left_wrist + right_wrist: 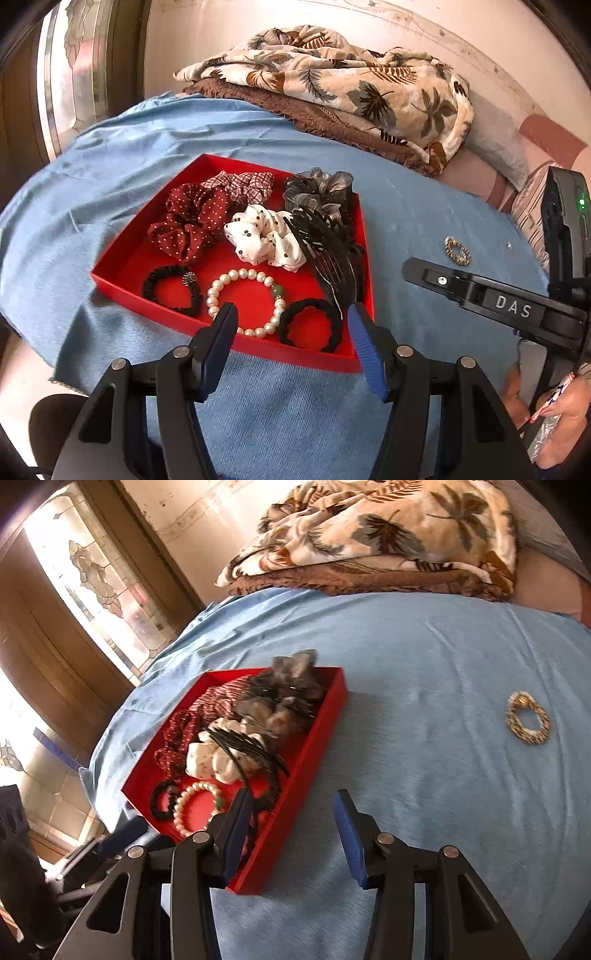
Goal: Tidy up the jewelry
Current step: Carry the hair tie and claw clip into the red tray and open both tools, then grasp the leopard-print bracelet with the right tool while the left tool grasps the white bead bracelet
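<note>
Both claws stand released, empty. The beaded bracelet (pixel 528 718) outside the red tray (pixel 303 775) looks light and flexible. Pinch one side of its band.

text: "das" | on: right gripper (pixel 513 306) body, white letters, black label

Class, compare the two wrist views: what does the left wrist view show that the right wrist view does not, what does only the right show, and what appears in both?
Only the left wrist view: the right gripper seen from the side, with a hand on it, and a pillow past the blanket.

Only the right wrist view: a stained-glass window in a brown frame.

Both: the red tray of scrunchies, the pearl bracelet, the black comb, the loose beaded ring on the blue cloth, and the leaf blanket.
</note>
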{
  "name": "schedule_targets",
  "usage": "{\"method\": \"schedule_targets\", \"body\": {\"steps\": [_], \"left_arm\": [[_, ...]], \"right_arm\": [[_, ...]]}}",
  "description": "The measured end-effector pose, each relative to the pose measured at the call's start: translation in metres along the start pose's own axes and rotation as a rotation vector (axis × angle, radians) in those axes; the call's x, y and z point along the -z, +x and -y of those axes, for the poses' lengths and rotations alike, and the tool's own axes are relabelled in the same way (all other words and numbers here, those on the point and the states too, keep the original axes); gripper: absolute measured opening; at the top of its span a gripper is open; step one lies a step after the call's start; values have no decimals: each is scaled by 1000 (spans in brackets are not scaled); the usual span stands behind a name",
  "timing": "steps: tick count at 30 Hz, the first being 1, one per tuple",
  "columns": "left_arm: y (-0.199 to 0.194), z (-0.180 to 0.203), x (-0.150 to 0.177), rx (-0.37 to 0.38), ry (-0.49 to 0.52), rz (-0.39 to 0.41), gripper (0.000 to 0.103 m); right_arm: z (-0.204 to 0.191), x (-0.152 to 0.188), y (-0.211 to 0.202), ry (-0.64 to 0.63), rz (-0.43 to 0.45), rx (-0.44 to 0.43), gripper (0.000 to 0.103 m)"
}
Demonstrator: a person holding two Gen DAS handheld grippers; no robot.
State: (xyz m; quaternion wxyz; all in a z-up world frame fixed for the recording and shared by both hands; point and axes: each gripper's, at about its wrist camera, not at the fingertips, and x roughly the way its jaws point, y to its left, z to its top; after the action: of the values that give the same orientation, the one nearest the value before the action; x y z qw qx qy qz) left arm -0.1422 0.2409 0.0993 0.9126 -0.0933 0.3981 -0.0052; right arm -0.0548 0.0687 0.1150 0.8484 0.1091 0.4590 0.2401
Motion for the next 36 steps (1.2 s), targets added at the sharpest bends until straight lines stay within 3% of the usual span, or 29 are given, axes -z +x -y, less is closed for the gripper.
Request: {"method": "schedule_targets", "body": {"steps": [8, 21, 30, 36], "left_arm": [[-13, 14, 4, -58, 51, 6, 61], [-28, 52, 9, -79, 152, 10, 65], [-21, 91, -7, -6, 210, -9, 65], [0, 130, -26, 70, 232, -49, 65]], "right_arm": [[30, 13, -22, 53, 20, 27, 50], [96, 28, -66, 133, 66, 101, 50], [168, 28, -102, 226, 114, 214, 50], [211, 15, -103, 308, 135, 219, 50]]}}
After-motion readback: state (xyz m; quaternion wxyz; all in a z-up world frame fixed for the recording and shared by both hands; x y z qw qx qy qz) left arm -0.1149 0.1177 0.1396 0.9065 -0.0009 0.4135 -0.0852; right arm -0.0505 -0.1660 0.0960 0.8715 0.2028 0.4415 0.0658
